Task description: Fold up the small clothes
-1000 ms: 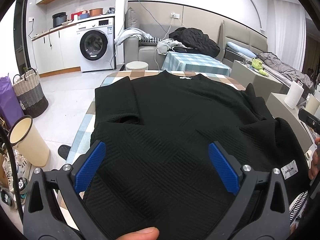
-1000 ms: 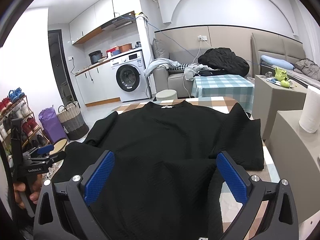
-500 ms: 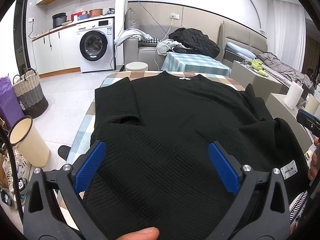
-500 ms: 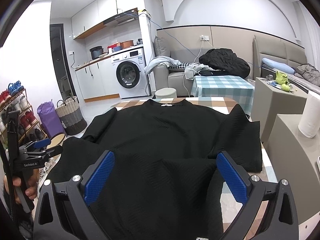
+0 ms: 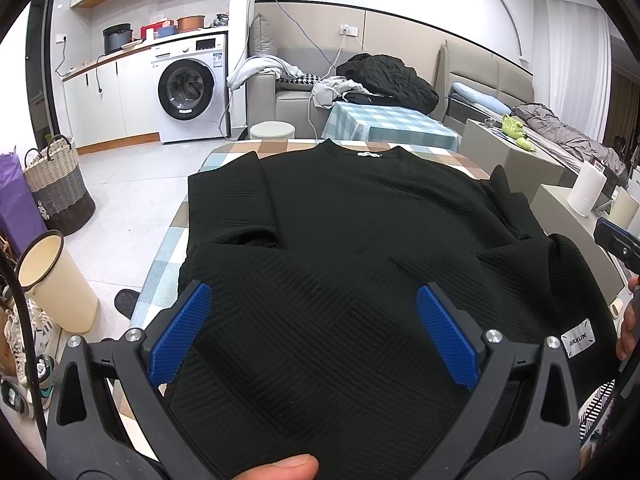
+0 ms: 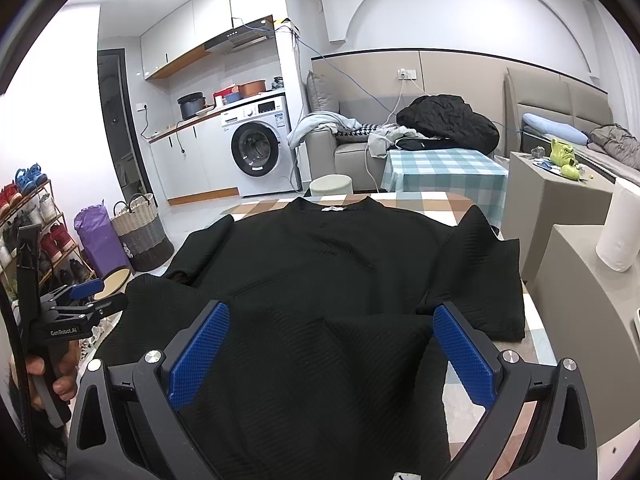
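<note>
A black textured sweater (image 5: pixel 344 216) lies spread on a checked table (image 5: pixel 168 276), collar at the far end and sleeves folded in. Its near part is bunched toward me, with a white brand label (image 5: pixel 578 342) at the right hem. My left gripper (image 5: pixel 312 300) hangs open just over the near hem, cloth showing between its blue pads (image 5: pixel 180 336). A thumb (image 5: pixel 288 468) rests at the bottom edge. My right gripper (image 6: pixel 332 314) is also open over the sweater (image 6: pixel 344 256) near the hem. Each view shows the other gripper at its side: left gripper (image 6: pixel 80 300), right gripper (image 5: pixel 616 236).
A cream bin (image 5: pixel 52 276) and a woven basket (image 5: pixel 56 184) stand on the floor to the left. A paper towel roll (image 6: pixel 620 228) sits on a beige cabinet at the right. Beyond are a second checked table (image 6: pixel 444 168), a sofa with clothes and a washing machine (image 6: pixel 256 148).
Almost nothing differs: both grippers stay open over the near hem, and the right wrist view has shifted only slightly.
</note>
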A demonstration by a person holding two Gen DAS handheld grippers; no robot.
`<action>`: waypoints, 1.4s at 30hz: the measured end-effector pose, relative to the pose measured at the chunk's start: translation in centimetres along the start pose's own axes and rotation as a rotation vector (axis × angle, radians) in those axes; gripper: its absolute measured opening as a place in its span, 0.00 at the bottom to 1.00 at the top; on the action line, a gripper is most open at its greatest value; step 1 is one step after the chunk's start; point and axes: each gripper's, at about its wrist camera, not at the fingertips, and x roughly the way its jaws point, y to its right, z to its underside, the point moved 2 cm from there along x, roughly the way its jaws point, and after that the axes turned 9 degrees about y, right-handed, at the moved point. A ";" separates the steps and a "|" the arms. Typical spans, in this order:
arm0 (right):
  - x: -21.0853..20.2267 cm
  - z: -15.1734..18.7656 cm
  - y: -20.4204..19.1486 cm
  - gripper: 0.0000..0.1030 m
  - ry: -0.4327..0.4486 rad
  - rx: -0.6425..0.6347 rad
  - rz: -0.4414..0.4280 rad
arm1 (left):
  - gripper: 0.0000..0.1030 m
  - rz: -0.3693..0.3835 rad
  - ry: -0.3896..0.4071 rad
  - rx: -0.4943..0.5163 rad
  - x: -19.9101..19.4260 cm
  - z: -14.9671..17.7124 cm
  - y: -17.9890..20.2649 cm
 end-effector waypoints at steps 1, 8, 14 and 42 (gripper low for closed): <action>0.0 0.0 0.0 1.00 0.001 0.001 0.002 | 0.99 0.000 0.000 -0.001 -0.1 0.0 0.0; -0.1 0.1 0.0 1.00 0.002 0.001 -0.001 | 0.99 -0.002 -0.001 -0.001 0.0 0.0 0.0; -0.1 0.2 0.1 1.00 0.002 0.002 0.001 | 0.99 -0.002 -0.002 -0.001 0.0 -0.1 0.0; 1.0 0.8 1.5 1.00 -0.050 0.042 0.030 | 0.99 -0.040 -0.028 0.007 1.0 0.1 -0.7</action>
